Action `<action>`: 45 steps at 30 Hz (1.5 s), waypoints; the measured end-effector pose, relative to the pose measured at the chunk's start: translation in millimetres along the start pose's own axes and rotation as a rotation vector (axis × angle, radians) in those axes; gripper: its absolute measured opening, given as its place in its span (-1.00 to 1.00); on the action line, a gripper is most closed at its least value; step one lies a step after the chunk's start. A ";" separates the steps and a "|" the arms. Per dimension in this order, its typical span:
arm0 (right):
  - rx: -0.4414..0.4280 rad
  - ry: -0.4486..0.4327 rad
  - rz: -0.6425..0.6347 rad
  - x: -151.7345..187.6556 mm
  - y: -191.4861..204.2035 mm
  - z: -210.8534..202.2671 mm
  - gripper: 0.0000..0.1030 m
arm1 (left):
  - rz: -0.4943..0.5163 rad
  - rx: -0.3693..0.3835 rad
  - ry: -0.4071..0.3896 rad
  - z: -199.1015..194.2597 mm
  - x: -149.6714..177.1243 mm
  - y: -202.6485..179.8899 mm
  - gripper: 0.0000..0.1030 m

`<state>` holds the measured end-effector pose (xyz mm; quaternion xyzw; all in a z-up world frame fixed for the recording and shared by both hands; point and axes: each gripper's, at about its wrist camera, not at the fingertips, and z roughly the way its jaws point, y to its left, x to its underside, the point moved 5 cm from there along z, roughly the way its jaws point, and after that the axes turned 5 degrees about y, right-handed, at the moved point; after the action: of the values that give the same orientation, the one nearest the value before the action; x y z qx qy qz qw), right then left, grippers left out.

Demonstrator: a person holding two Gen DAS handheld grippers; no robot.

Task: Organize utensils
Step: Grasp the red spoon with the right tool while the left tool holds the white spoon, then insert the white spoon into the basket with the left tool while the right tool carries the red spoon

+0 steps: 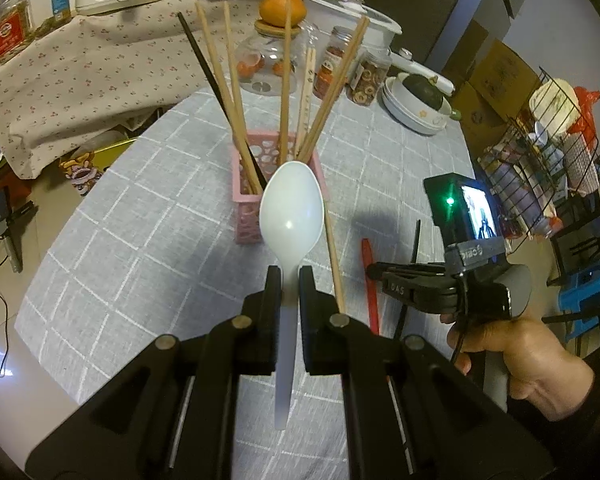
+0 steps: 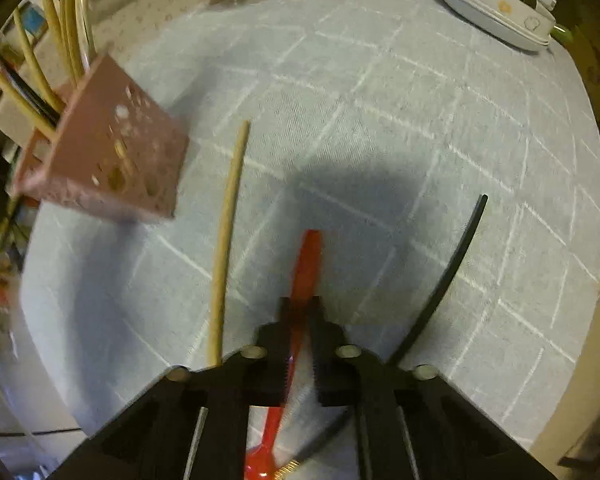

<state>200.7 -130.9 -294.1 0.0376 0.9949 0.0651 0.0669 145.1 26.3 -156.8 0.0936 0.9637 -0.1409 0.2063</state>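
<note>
Right now both tongs carry work. The left tongs (image 1: 289,280) are clamped on the neck of a white spoon (image 1: 291,210), bowl forward and handle trailing back between the arms, so the spoon points at the pink holder (image 1: 246,216) ahead; gripped that way, it could probably be tipped in handle-first or bowl-first with one turn of the wrist. The holder stands upright on the table (image 1: 148,216), already bristling with chopsticks (image 1: 286,80) that fan outward against its rim, which leaves little free opening in the middle.

The right tongs (image 2: 300,312), held in a person's hand (image 1: 516,360), point steeply down and are pinched together on the handle of a red spoon (image 2: 306,264) that lies flat on the cloth; its bowl shows beneath the tongs at the bottom of the right wrist view. Whether it has lifted off the cloth I cannot tell. Taking it mid-handle keeps the pads clear of its neighbours: a loose wooden chopstick (image 2: 228,240) lies just to its left, and a black chopstick (image 2: 448,280) lies to its right, both apart from the spoon. These two remain to be gathered.

My guess is the task is a good way along, with two spoons in hand and two sticks left.
</note>
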 end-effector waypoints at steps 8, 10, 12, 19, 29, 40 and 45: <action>-0.121 -0.133 -0.020 -9.2 4.8 -51.6 -0.94 | -0.025 0.028 -0.111 -19.4 -10.4 1.3 -0.81; -0.158 -0.171 -0.020 -9.5 6.8 -67.6 -0.94 | -0.041 0.038 -0.183 -30.7 -17.7 2.7 -0.81; -0.180 -0.213 -0.028 -8.1 11.9 -79.1 -0.95 | -0.066 0.057 -0.260 -39.6 -27.4 4.8 -0.81; -0.228 -0.293 -0.080 -9.2 8.2 -111.3 -0.95 | -0.113 0.058 -0.443 -33.0 -57.8 5.0 -0.81; -0.043 -0.002 -0.090 -21.3 6.3 -23.6 -0.29 | -0.152 0.114 -0.425 -34.2 -55.6 -2.0 -0.81; 0.072 -0.014 -0.175 -15.2 31.2 5.1 -0.81 | -0.148 0.118 -0.478 -50.3 -52.2 7.5 -0.81; 0.001 -0.148 -0.153 -22.5 24.2 -35.3 -0.81 | -0.146 0.102 -0.570 -52.9 -63.0 7.9 -0.81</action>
<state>219.7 -113.2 -253.3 -0.0337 0.9872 0.0565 0.1450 183.9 42.5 -85.6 -0.0092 0.8627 -0.2241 0.4532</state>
